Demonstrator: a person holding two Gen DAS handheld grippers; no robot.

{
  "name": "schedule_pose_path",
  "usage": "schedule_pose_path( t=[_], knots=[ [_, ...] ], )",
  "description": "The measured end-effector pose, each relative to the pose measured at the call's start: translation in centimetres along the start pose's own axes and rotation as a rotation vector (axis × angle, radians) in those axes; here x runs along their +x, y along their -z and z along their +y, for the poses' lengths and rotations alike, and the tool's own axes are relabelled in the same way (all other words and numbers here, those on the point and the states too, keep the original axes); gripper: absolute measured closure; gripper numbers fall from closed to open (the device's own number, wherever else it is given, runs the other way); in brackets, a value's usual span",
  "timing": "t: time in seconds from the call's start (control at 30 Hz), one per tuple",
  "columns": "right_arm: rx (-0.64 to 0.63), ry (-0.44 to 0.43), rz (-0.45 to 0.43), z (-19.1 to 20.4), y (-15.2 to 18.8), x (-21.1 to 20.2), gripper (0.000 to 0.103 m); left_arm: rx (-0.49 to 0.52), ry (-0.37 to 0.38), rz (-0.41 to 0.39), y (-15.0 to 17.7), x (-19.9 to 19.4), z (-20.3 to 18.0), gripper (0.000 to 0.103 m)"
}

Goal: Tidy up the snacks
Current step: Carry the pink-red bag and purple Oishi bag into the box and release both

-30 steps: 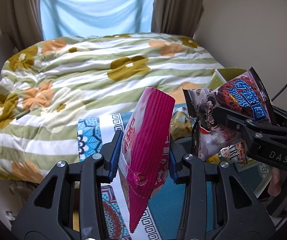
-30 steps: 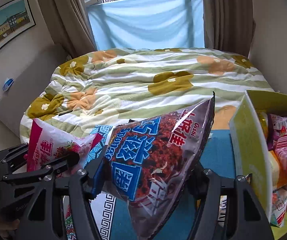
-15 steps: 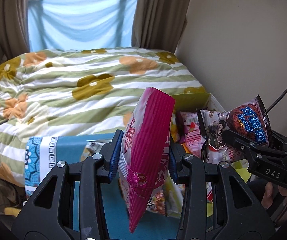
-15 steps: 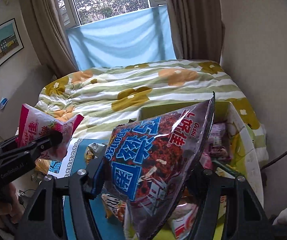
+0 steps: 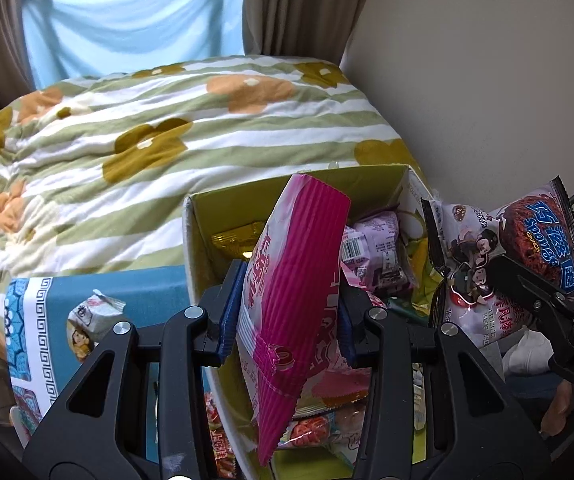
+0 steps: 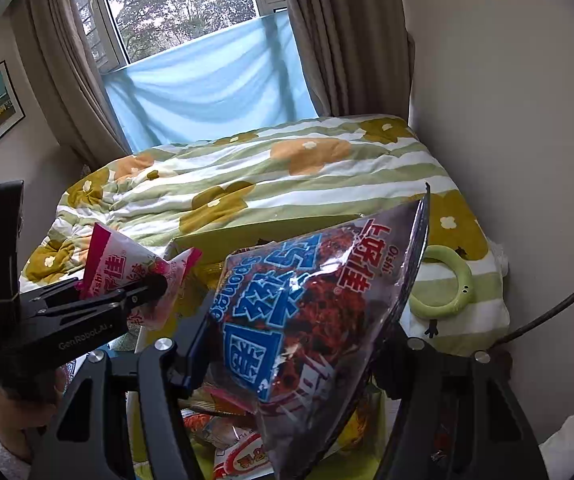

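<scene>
My left gripper [image 5: 287, 312] is shut on a pink snack bag [image 5: 295, 296] and holds it upright above the open yellow-green cardboard box [image 5: 223, 208]. The box holds several snack packets [image 5: 379, 252]. My right gripper [image 6: 295, 364] is shut on a dark chocolate Sponge Crunch bag [image 6: 319, 308] and holds it above the same box [image 6: 263, 228]. The right gripper and its bag also show in the left wrist view [image 5: 519, 248], right of the box. The left gripper with the pink bag shows in the right wrist view [image 6: 127, 276], at left.
A bed with a green-striped flowered quilt [image 5: 167, 120] lies behind the box. A blue patterned cloth [image 5: 47, 300] with a loose snack packet [image 5: 91, 320] lies left of the box. A green ring toy [image 6: 447, 284] lies on the bed right of the box. A wall stands close on the right.
Both grippers moved right with their bags, from over the blue cloth to above the open box. Both stayed shut on their bags.
</scene>
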State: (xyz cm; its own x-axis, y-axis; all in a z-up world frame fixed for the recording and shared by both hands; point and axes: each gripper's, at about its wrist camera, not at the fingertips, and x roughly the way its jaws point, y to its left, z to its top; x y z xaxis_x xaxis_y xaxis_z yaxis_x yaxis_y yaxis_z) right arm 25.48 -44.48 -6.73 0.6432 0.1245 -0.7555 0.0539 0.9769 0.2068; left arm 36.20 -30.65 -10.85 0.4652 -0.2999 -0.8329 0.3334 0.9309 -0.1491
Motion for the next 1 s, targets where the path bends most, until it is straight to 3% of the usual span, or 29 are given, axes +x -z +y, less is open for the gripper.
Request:
schedule_pose_path(
  t=[0.07,0.13,0.17,0.2,0.3,0.57,0.9,0.97,1.0],
  knots=[
    [0.016,-0.009,0.011,-0.9,-0.1,0.5,0.042,0.008,0.01,0.003,-0.3,0.3,-0.1,0.065],
    [0.036,-0.022,0.017,-1.5,-0.1,1.0,0.042,0.009,-0.01,-0.004,-0.6,0.4,0.0,0.048],
    [0.044,-0.025,0.018,-1.6,-0.2,1.1,0.042,0.011,-0.018,-0.007,-0.7,0.3,0.0,0.019],
    [0.048,-0.024,0.019,-1.8,-0.2,1.2,0.042,0.011,-0.026,-0.021,-0.8,0.0,0.2,0.0],
    [0.061,-0.029,0.022,-2.2,-0.3,1.2,0.042,0.002,-0.026,-0.067,-0.5,-1.2,0.9,0.0],
    [0.048,-0.038,0.038,-2.7,-1.0,2.2,0.042,-0.016,-0.096,-0.039,2.4,-2.7,3.5,0.0],
    [0.055,-0.063,0.026,-0.5,-3.1,5.1,0.04,-0.024,-0.166,-0.058,3.3,-4.4,5.7,0.0],
    [0.065,-0.057,0.02,-0.3,-3.1,5.5,0.033,-0.035,-0.166,-0.058,3.5,-4.6,6.0,0.0],
    [0.069,-0.056,0.018,-0.3,-3.1,5.6,0.02,-0.042,-0.16,-0.055,3.6,-4.8,6.2,0.0]
  ],
)
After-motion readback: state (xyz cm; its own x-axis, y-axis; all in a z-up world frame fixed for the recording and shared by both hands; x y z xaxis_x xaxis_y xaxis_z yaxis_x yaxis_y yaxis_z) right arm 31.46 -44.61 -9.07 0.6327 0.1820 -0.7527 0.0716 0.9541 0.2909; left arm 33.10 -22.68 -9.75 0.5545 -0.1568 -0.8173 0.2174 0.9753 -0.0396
